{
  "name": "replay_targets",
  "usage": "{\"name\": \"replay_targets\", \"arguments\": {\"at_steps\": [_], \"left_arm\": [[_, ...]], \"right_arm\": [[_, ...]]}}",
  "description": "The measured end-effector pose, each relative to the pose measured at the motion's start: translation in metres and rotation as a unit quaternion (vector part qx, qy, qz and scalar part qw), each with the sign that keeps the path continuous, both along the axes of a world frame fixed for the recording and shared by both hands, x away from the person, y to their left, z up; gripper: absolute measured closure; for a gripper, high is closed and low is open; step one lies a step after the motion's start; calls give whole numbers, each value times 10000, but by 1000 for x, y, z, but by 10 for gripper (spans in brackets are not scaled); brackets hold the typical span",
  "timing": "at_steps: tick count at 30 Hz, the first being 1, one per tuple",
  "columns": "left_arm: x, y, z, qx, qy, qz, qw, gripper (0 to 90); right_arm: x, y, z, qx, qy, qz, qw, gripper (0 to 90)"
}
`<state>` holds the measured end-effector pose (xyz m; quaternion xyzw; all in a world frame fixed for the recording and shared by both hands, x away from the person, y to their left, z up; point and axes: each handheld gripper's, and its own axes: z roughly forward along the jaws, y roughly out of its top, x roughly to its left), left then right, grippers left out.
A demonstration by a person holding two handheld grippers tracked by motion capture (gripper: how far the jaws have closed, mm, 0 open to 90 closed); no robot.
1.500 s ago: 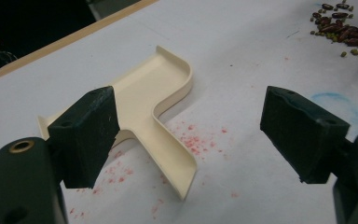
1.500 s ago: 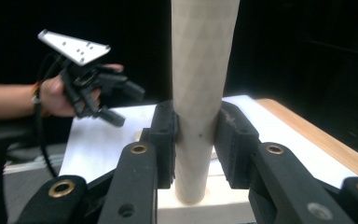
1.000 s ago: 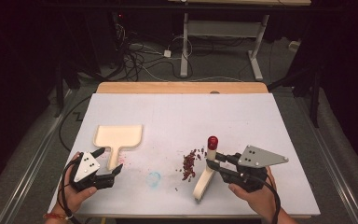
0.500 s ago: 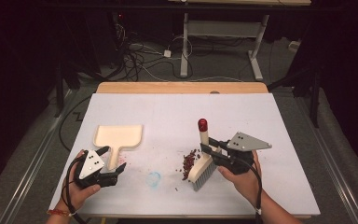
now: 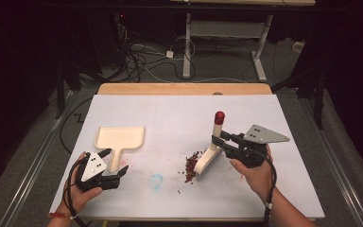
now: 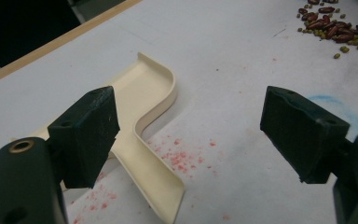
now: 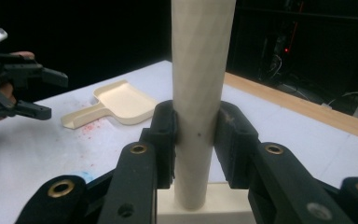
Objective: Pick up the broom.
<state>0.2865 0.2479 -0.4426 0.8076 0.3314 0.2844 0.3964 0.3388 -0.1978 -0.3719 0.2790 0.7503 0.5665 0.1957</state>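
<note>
The right gripper (image 5: 216, 140) squeezes the round handle of the cream brush with a red tip (image 5: 211, 147), standing it beside the little pile of red and green beans (image 5: 190, 165), probably to sweep them. The left gripper (image 5: 117, 164) has its jaws wide apart near the handle of the cream plastic dustpan (image 5: 120, 140) on the white table (image 5: 179, 113), ready to grab it.

Cream brush (image 5: 207, 158) upright, dustpan (image 5: 119, 140) flat

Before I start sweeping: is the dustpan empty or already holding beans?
Empty. The dustpan shows a bare cream tray in the high view, and the beans lie in a pile on the table beside the brush.
</note>
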Motion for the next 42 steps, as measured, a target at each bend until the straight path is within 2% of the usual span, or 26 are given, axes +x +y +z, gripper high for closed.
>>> {"name": "replay_targets", "arguments": {"at_steps": [3, 5, 9, 11, 13, 15, 18, 20, 23, 26, 28, 31, 35, 40, 42], "left_arm": [[0, -1, 0, 13, 15, -5, 10000, 186], [0, -2, -1, 41, 25, -21, 10000, 186], [1, -4, -1, 79, 38, -41, 10000, 186], [1, -4, -1, 86, 48, -44, 9999, 186], [1, -4, -2, 99, 58, -53, 9999, 186], [1, -4, -2, 105, 69, -60, 9999, 186], [2, -5, -3, 116, 98, -72, 9999, 186], [3, -5, -3, 183, 35, -107, 9998, 186], [2, -5, -3, 138, 99, -85, 9998, 186], [2, -4, -4, 135, 120, -86, 9998, 186], [2, -4, -4, 141, 133, -92, 9998, 186], [2, -4, -5, 154, 140, -99, 9997, 186], [2, -4, -4, 150, 135, -88, 9998, 186], [3, -4, -5, 132, 144, -93, 9998, 186], [3, -4, -5, 150, 148, -95, 9997, 186]], "right_arm": [[-2, -19, 7, 91, -42, 72, 9999, 704], [-1, -32, 11, 41, -45, 184, 9998, 704], [9, -53, 11, -212, 154, 475, 9985, 703], [17, -59, 8, -387, 154, 512, 9978, 703], [24, -62, 4, -585, 39, 551, 9968, 703], [34, -63, 1, -608, -49, 674, 9959, 703], [49, -59, -3, -605, 11, 826, 9947, 703], [61, -55, -5, -563, 56, 1029, 9931, 703], [76, -47, -9, -469, 113, 1278, 9906, 703], [84, -35, -14, -418, 128, 1618, 9859, 703], [85, -24, -17, -411, 130, 1864, 9815, 703], [84, -8, -21, -454, 87, 2256, 9731, 701], [81, 12, -25, -387, 73, 2733, 9611, 702], [77, 29, -24, -39, 21, 3120, 9501, 703], [75, 35, -22, 4, -11, 3220, 9467, 703]]}}
